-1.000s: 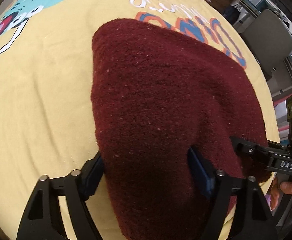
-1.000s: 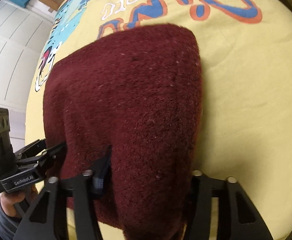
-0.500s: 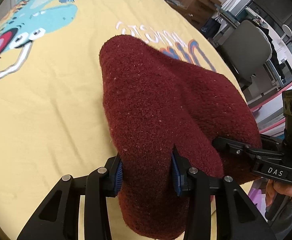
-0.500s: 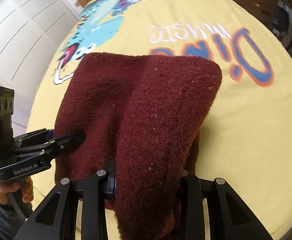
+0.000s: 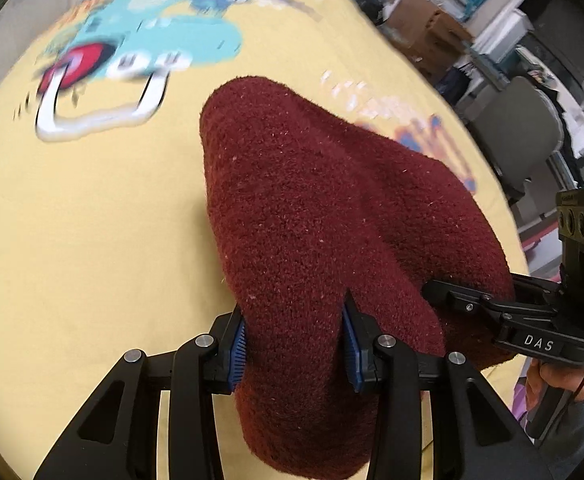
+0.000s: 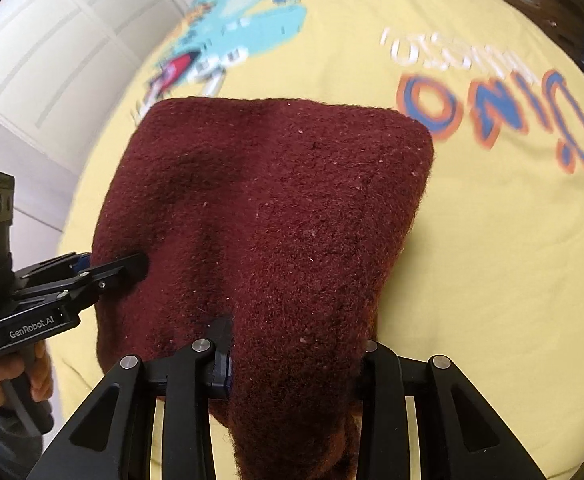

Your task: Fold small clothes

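- left gripper (image 5: 294,344): jaws clamped on a bunched near-edge fold of the maroon fleece garment (image 5: 316,216); blue ribbed pads (image 5: 238,346) pressed into the fabric on both sides.
- right gripper (image 6: 296,354): jaws likewise pinching the same garment's near edge, fleece bulging up between the fingers and hanging down past them toward the camera.
- In the left wrist view the right gripper (image 5: 444,300) comes in from the right, its finger tip buried in the fleece's right edge; "DAS" label on its body, hand (image 5: 560,376) on the handle below.
- In the right wrist view the left gripper (image 6: 132,266) comes in from the left, upper finger lying on top of the cloth's left side; "GenRobot.AI" label, hand (image 6: 32,372) around the grip.
- Garment: held at two near corners, draped in a hump with a shallow valley between the grips, far edge resting on the yellow printed sheet (image 6: 492,260).
- Sheet print: teal cartoon figure (image 5: 152,40) far left, orange-blue lettering (image 6: 504,120) beyond the garment's far right corner. Print is motion-blurred.
- Background: grey chair (image 5: 520,136) and cardboard boxes (image 5: 424,28) off the right edge; white panelled doors (image 6: 52,52) to the left.
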Action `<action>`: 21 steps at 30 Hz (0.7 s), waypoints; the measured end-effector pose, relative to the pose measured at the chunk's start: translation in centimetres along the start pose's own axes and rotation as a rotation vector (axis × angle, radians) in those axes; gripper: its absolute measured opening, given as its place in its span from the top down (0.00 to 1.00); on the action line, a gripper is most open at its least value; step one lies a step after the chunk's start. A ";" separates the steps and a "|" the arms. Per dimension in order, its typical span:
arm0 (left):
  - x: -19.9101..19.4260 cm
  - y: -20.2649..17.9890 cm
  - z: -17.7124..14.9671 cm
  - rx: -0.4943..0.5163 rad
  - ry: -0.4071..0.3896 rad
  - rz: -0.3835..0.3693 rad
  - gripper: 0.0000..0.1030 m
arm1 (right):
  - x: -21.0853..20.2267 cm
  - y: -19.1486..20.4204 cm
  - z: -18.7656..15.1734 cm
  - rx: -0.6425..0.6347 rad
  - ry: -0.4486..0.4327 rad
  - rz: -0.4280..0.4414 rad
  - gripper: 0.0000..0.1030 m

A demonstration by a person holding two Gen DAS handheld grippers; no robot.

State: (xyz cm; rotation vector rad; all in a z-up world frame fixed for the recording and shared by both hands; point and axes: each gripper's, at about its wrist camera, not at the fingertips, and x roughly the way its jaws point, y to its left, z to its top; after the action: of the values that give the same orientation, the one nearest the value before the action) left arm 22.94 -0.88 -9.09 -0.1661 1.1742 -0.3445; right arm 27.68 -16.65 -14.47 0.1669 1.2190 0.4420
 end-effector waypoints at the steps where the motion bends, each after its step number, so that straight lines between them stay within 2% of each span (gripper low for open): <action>1: 0.8 0.5 -0.3 -0.012 0.018 0.008 0.66 | 0.7 0.1 -0.4 0.001 0.007 -0.013 0.65; 3: 1.9 1.5 -1.4 -0.027 0.028 0.027 0.64 | 1.6 -0.1 -0.5 0.011 0.002 -0.029 0.61; 5: 2.1 2.4 -2.0 -0.043 0.017 0.020 0.63 | 1.9 -0.6 -0.6 0.028 -0.002 -0.028 0.50; 9: 2.1 2.5 -1.9 -0.041 0.015 0.043 0.53 | 2.2 -1.7 -0.4 0.057 0.005 -0.033 0.39; 11: 2.0 2.2 -1.7 -0.034 0.021 0.069 0.50 | 1.7 -2.0 -0.6 0.064 0.002 -0.050 0.23; 17: 1.2 2.9 -1.0 -0.065 0.031 0.116 0.36 | -0.7 -2.1 -0.8 0.029 -0.037 -0.123 0.18; 18: 0.8 2.8 -1.0 -0.062 0.029 0.126 0.27 | -1.1 -2.0 -0.8 0.014 -0.046 -0.139 0.18; 19: 0.6 2.6 -1.0 -0.057 0.027 0.136 0.11 | -1.4 -1.9 -0.8 0.002 -0.054 -0.153 0.16; 21: -0.1 2.4 -1.0 -0.043 0.005 0.147 0.01 | -2.0 -1.6 -0.9 -0.023 -0.072 -0.173 0.07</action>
State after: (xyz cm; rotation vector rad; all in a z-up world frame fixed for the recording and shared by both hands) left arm 22.35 1.46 -10.09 -0.1161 1.1924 -0.1905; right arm 26.64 -19.07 -13.61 0.0564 1.1467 0.2962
